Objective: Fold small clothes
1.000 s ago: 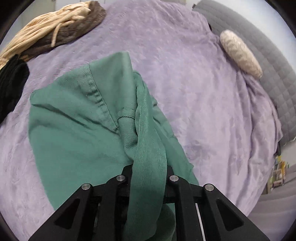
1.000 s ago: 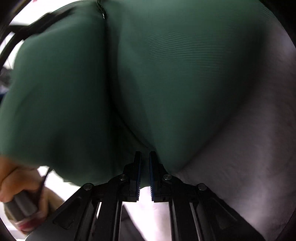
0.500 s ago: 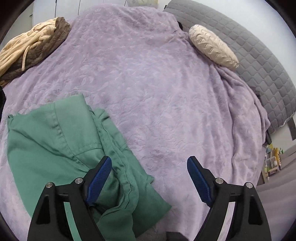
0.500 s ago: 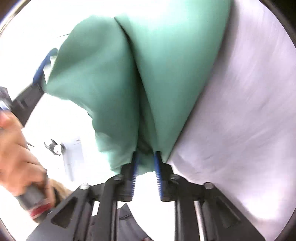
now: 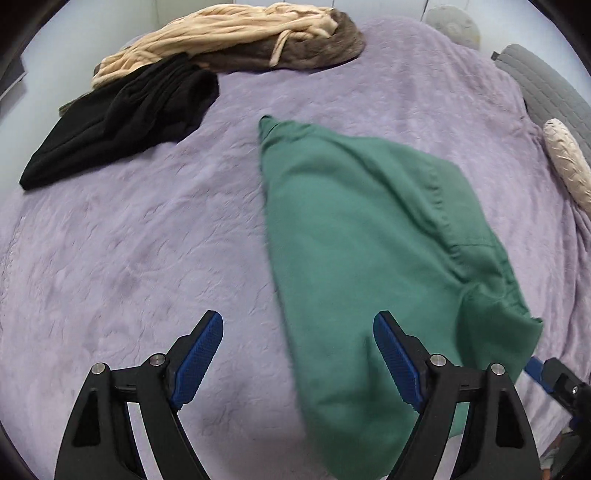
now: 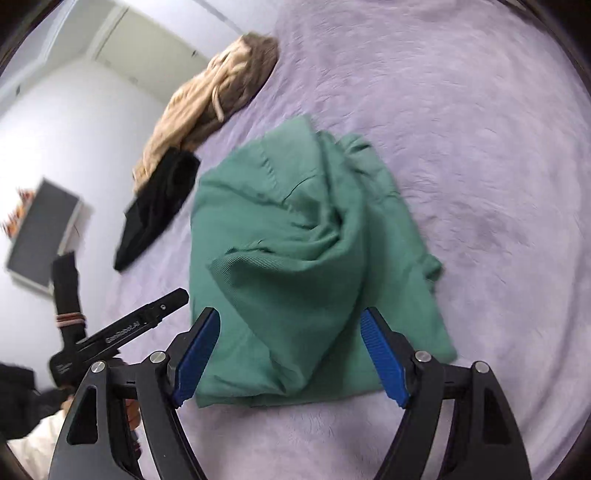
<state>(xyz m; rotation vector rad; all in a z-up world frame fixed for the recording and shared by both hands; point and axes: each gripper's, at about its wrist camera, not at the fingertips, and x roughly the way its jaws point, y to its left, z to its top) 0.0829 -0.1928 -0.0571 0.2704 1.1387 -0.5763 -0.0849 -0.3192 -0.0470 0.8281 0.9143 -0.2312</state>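
A green garment (image 5: 362, 236) lies loosely folded on the purple bedspread (image 5: 129, 240), with a rumpled bulge on top in the right wrist view (image 6: 295, 236). My left gripper (image 5: 299, 354) hovers open over the garment's left edge, its right finger above the cloth, nothing pinched. My right gripper (image 6: 290, 349) hangs above the garment's near end; its jaws are opening and stand wide, the pads clear of the cloth. The left gripper's black body (image 6: 122, 328) shows at the left of the right wrist view.
A black garment (image 5: 122, 118) and a beige and brown pile (image 5: 236, 33) lie at the far side of the bed. A cream bolster (image 5: 569, 162) and a grey quilted headboard (image 5: 554, 88) sit at the right. A person's hand (image 6: 131, 410) holds the left tool.
Both grippers let go of the green garment, which dropped onto the bed. The left one swung sideways across the bed; the right one rose and rolled, opening wide.
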